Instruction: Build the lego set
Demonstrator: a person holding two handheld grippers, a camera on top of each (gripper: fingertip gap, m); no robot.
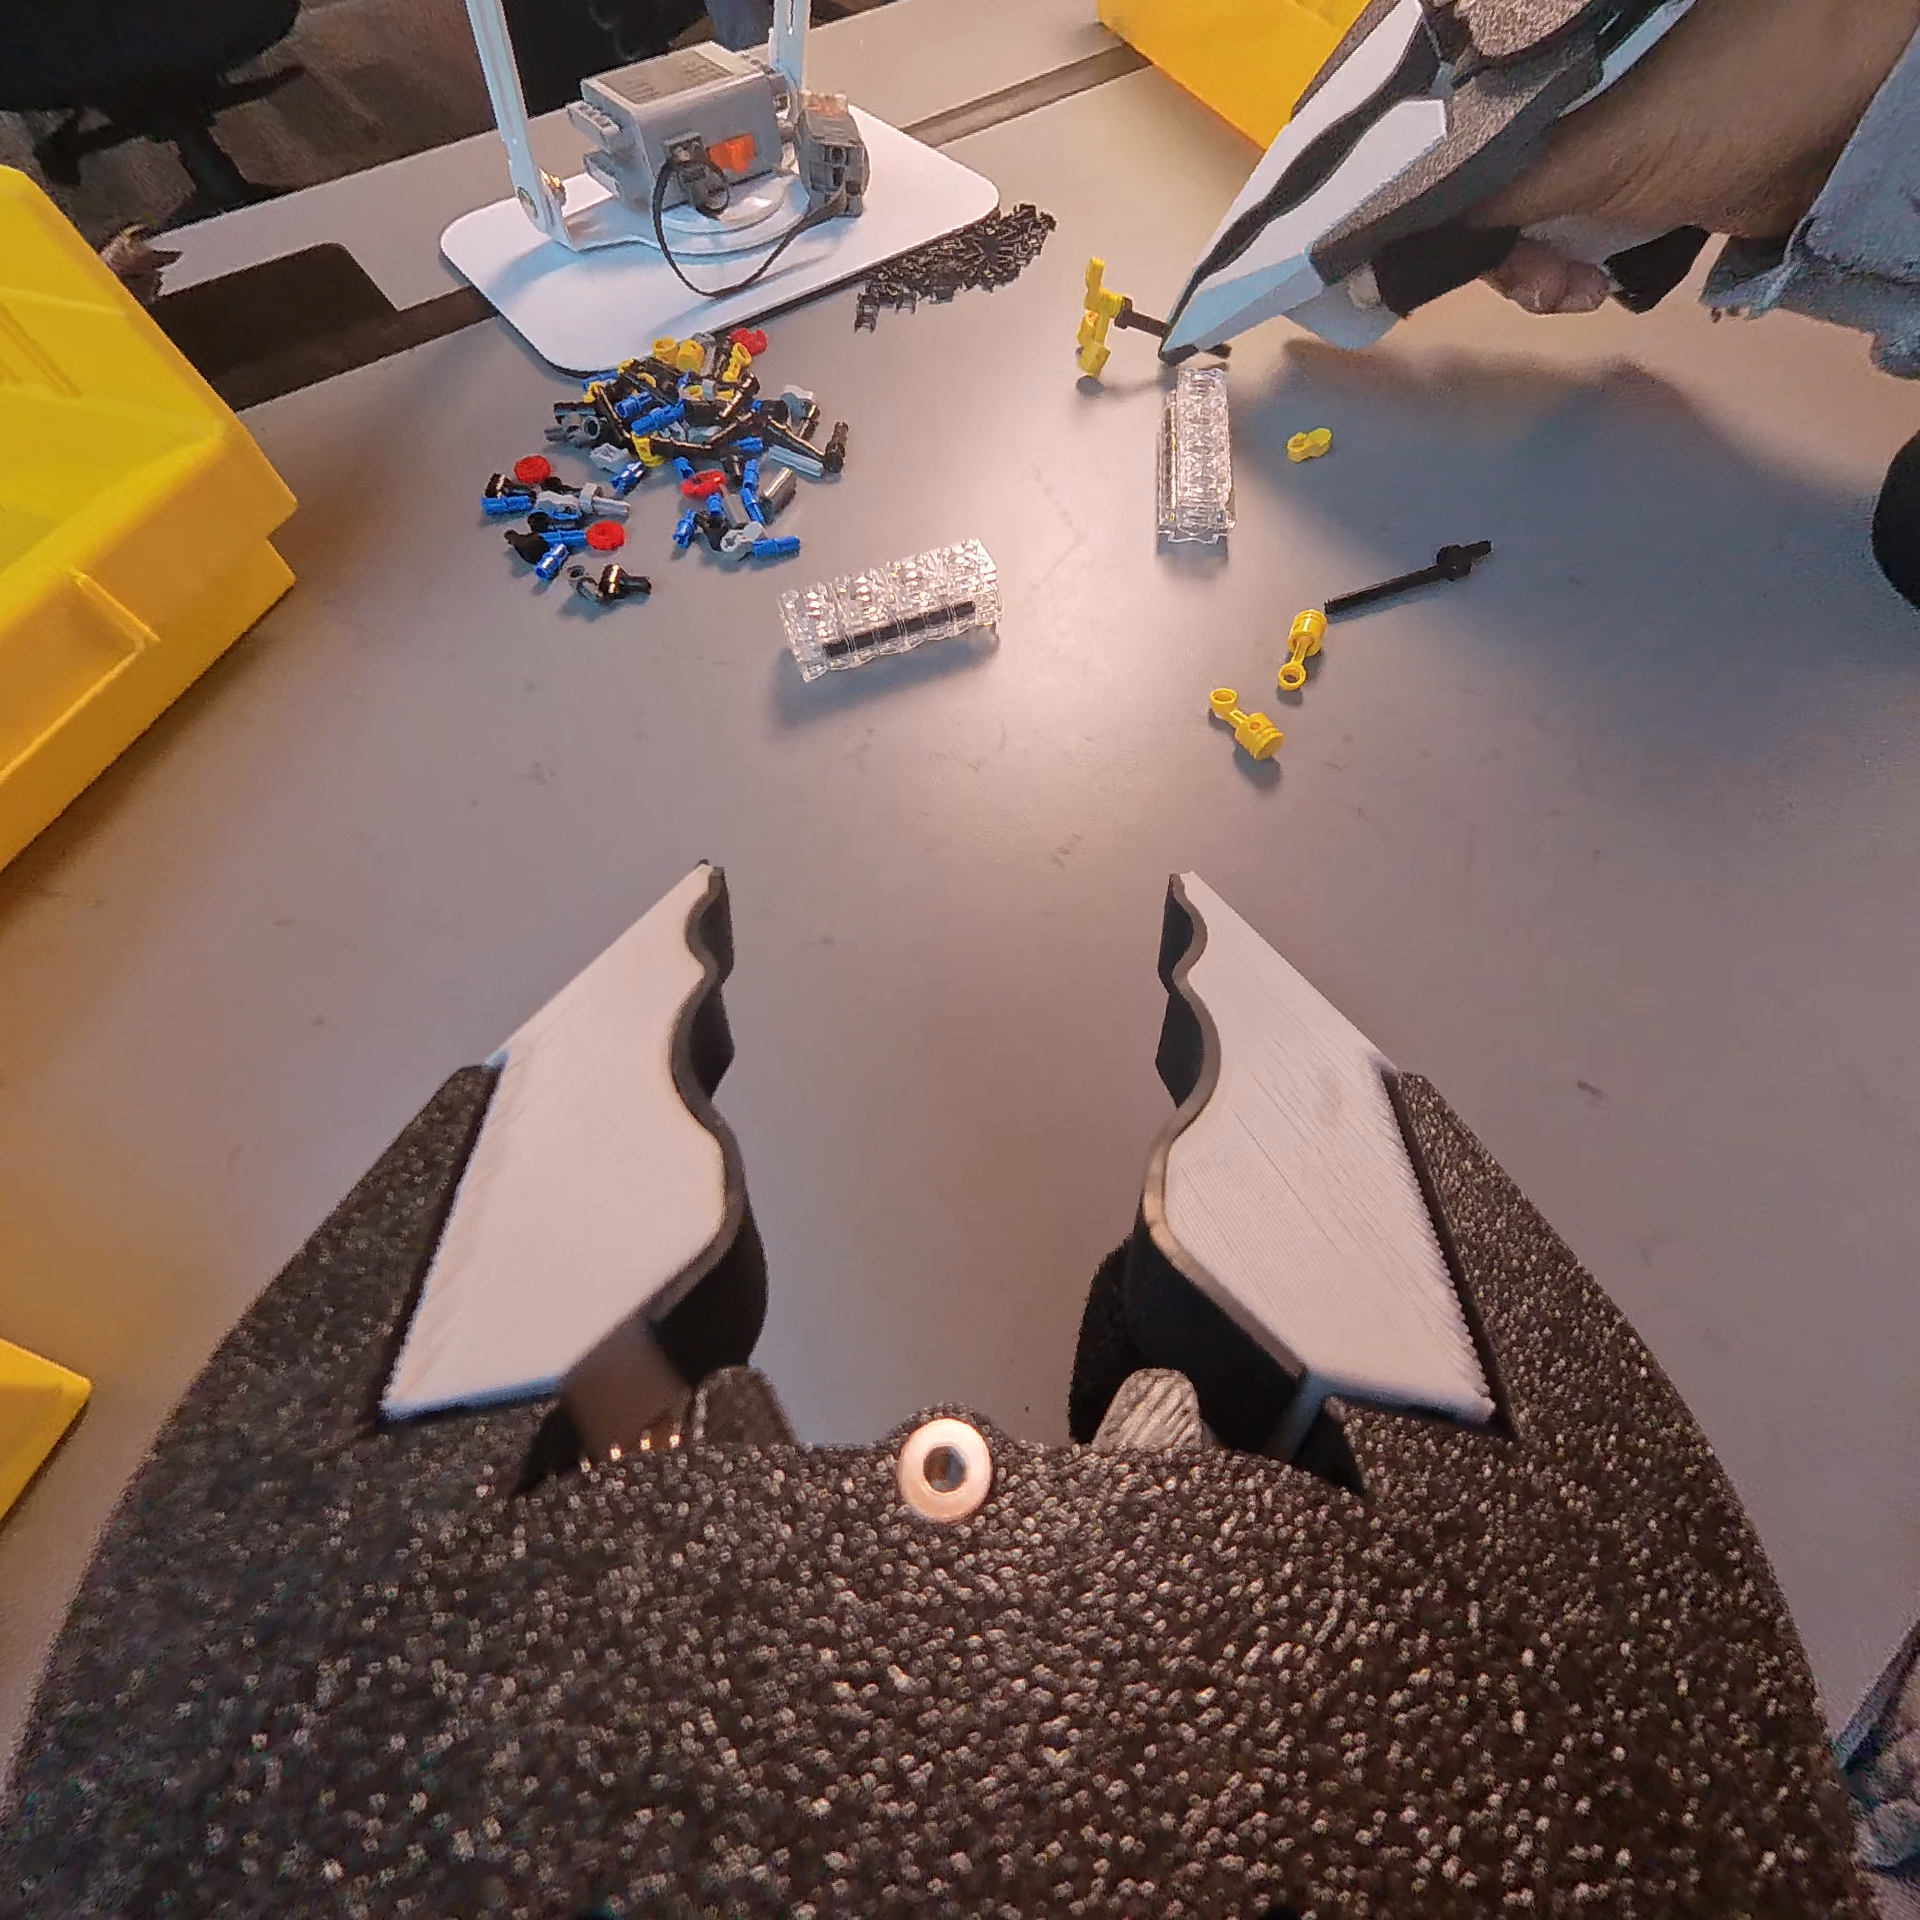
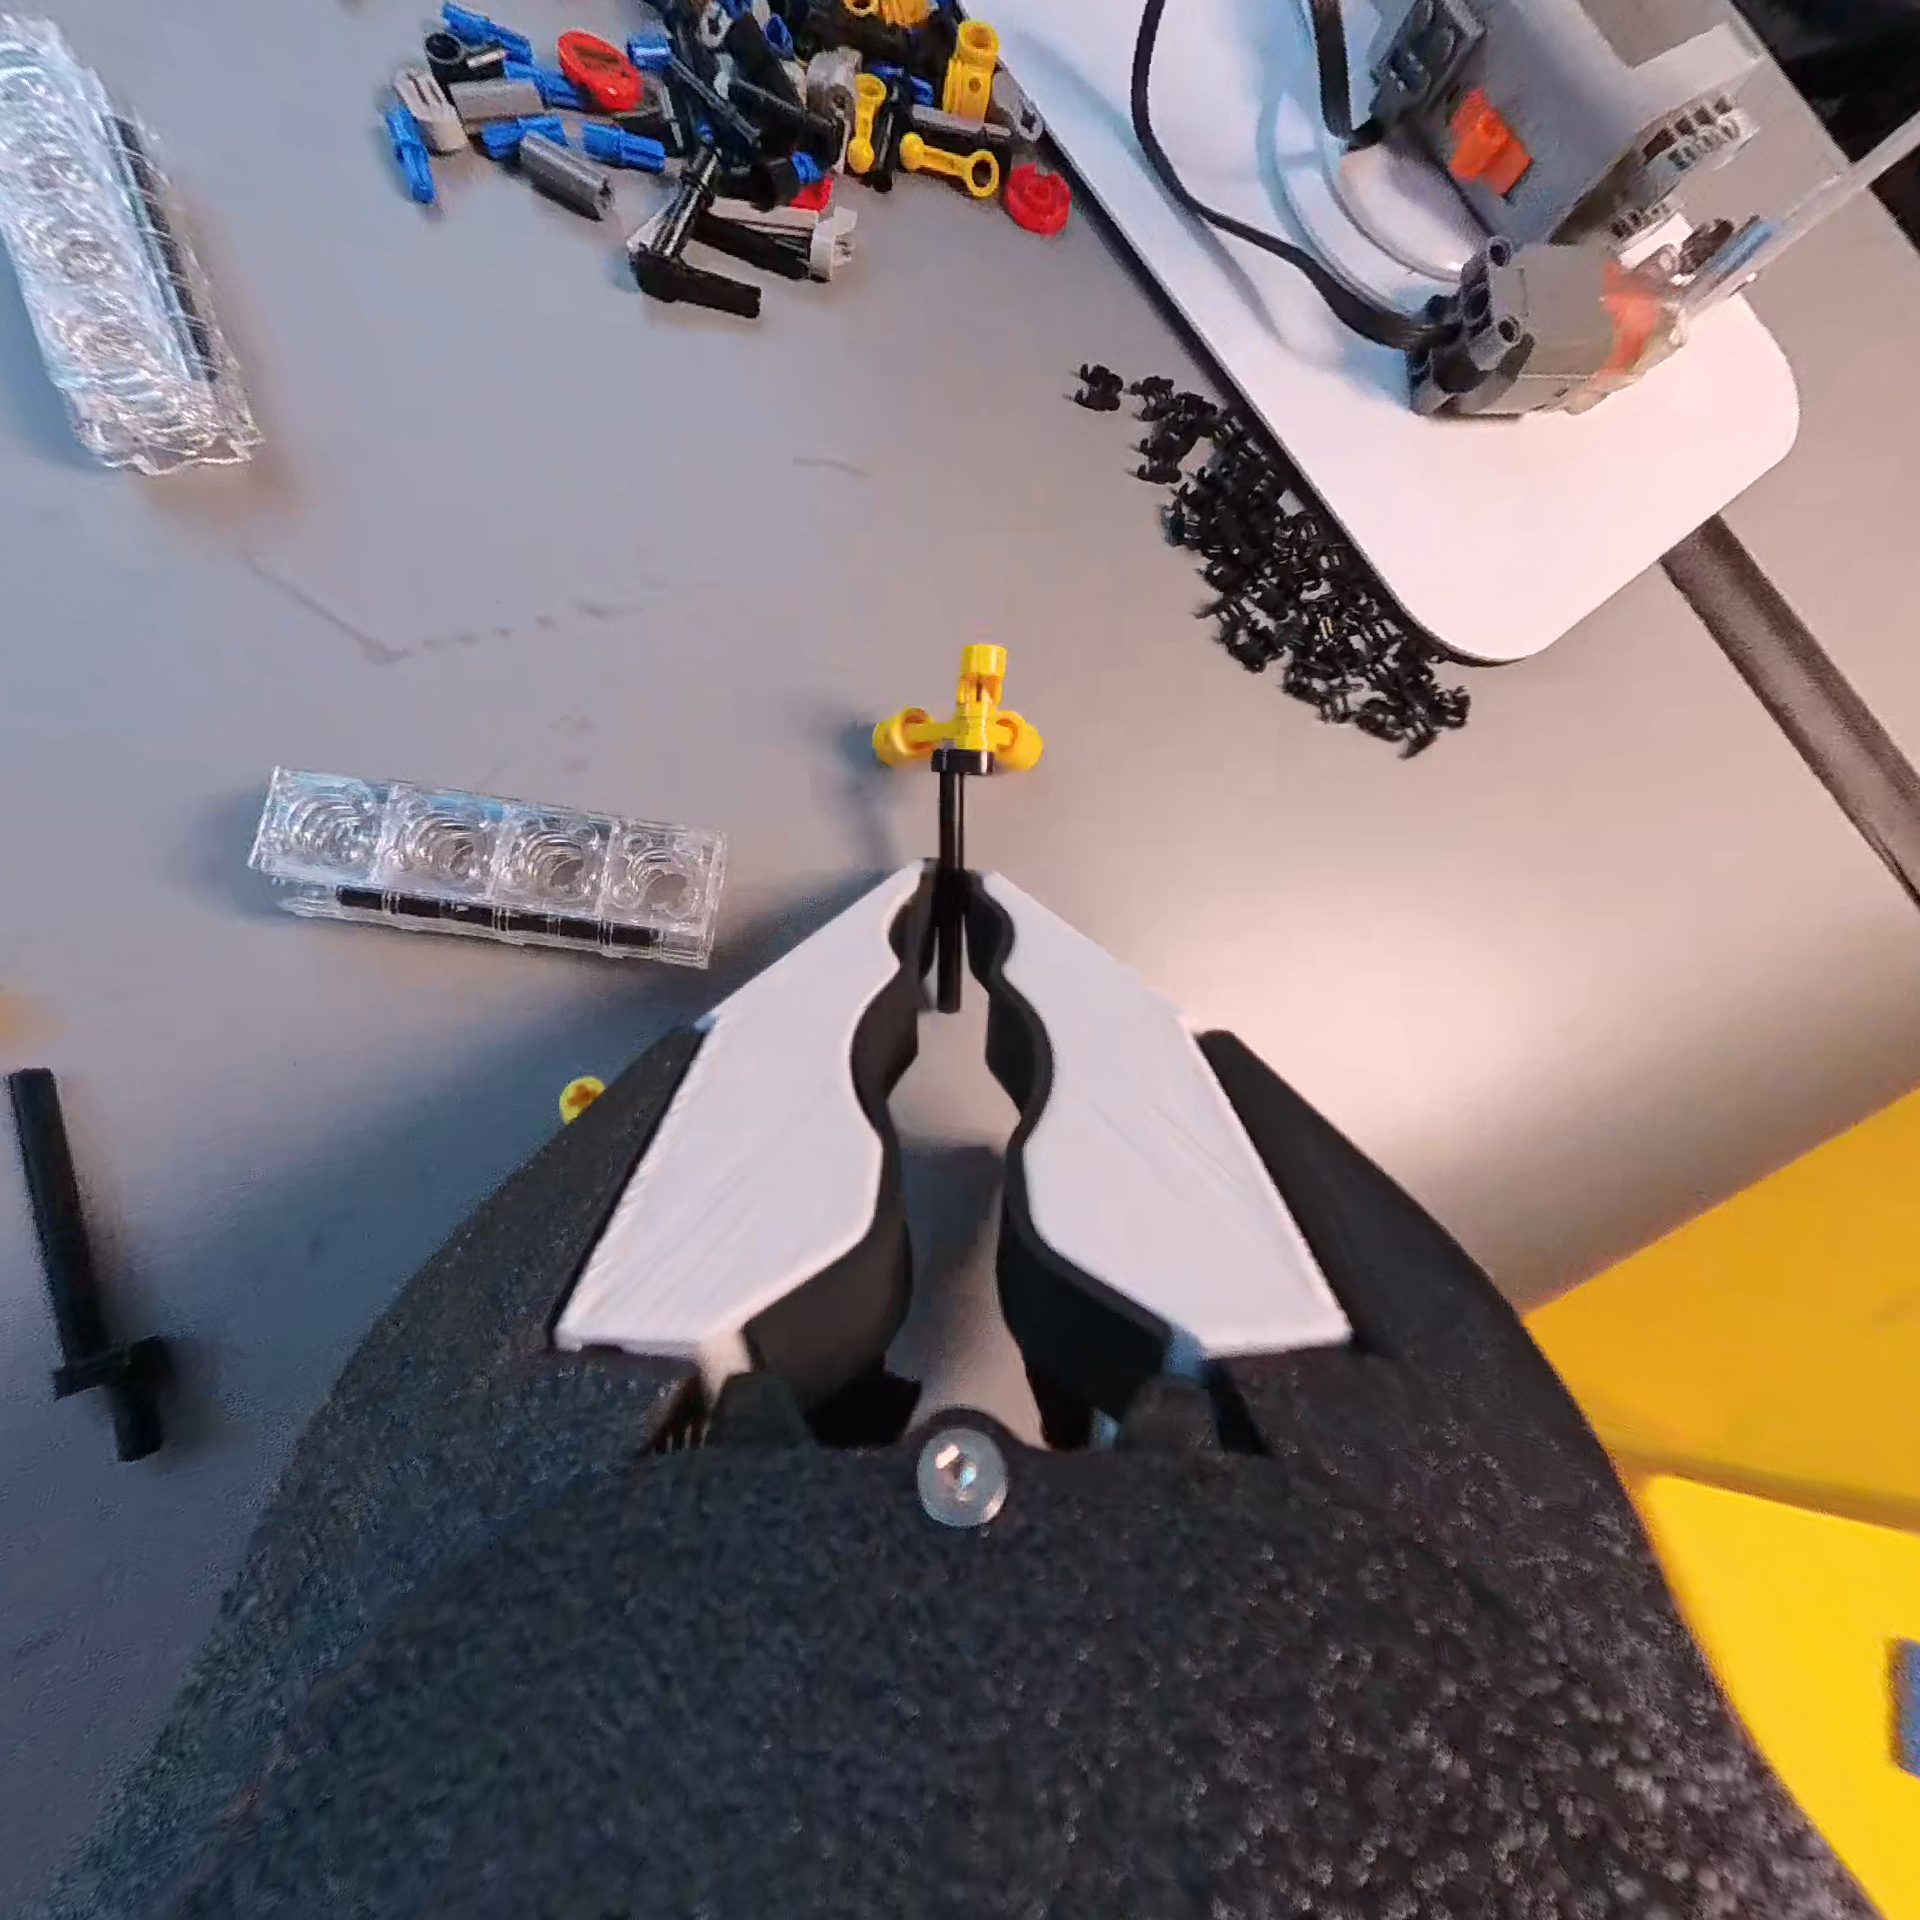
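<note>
My right gripper [image 2: 948,883] is shut on a thin black axle [image 2: 948,831] that carries a small yellow crank-like assembly [image 2: 961,717] at its far end, low over the grey table [image 2: 623,582]. The left wrist view shows the same gripper [image 1: 1179,348] pinching the axle beside the yellow assembly [image 1: 1099,317]. My left gripper [image 1: 943,883] is open and empty above bare table, well short of a clear cylinder block [image 1: 891,608]. A second clear block [image 1: 1195,457] lies just below the right gripper's tip; it also shows in the right wrist view [image 2: 488,862].
Two yellow pistons [image 1: 1247,727] [image 1: 1301,644], a loose black axle [image 1: 1408,577] and a small yellow connector [image 1: 1309,444] lie at right. A pile of mixed small parts [image 1: 665,447], black chain links [image 1: 956,260], a white stand with grey motor [image 1: 717,156], and yellow bins [image 1: 114,520] surround.
</note>
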